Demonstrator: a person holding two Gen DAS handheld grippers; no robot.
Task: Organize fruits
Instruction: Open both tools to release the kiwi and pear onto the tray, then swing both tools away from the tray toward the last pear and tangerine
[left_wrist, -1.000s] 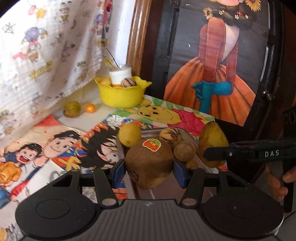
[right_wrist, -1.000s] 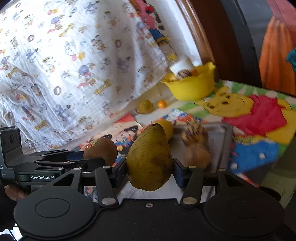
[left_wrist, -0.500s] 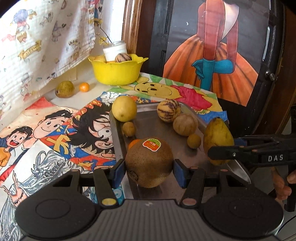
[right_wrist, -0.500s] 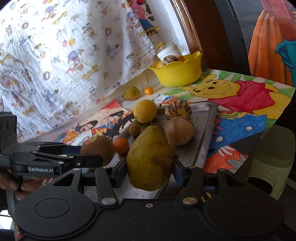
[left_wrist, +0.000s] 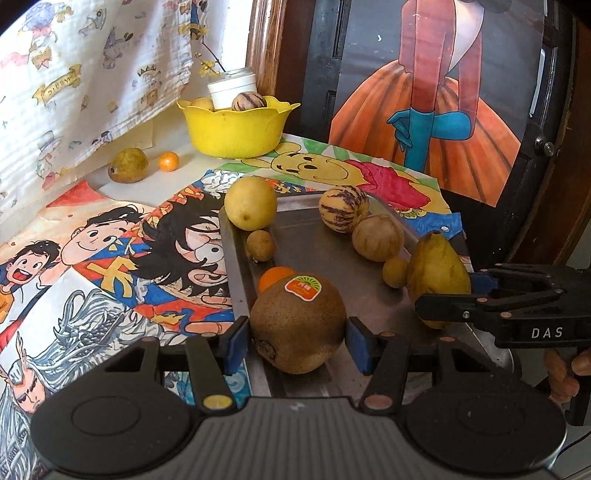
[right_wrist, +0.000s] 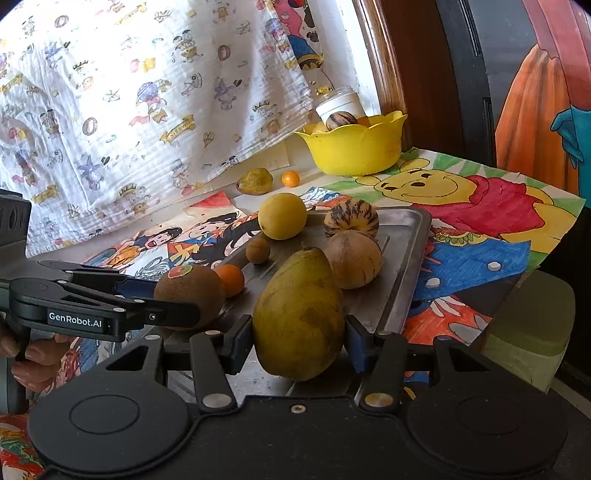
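— What sort of place was it?
— A home, likely a child's corner: a cartoon-print curtain (right_wrist: 147, 110) hung behind a worktop (left_wrist: 166, 184) covered with coloured cartoon drawings (left_wrist: 110, 258), beside a wooden door frame (left_wrist: 264, 48) and a princess poster (left_wrist: 436, 92).

Lettering you can read on the two handheld grippers

Your black right gripper (left_wrist: 439, 295), seen side-on from the left wrist view, carries white capitals "DAS" on its body. Your black left gripper (right_wrist: 192, 295), seen from the right wrist view, bears "GenRobot.AI" in white on its side. The round brown kiwi (left_wrist: 298, 325) you hold wears an orange-and-green oval sticker (left_wrist: 302, 286), its print too small to read. The white cartoon-printed cloth (left_wrist: 74, 81) shows a yellow banner with small lettering, not legible.
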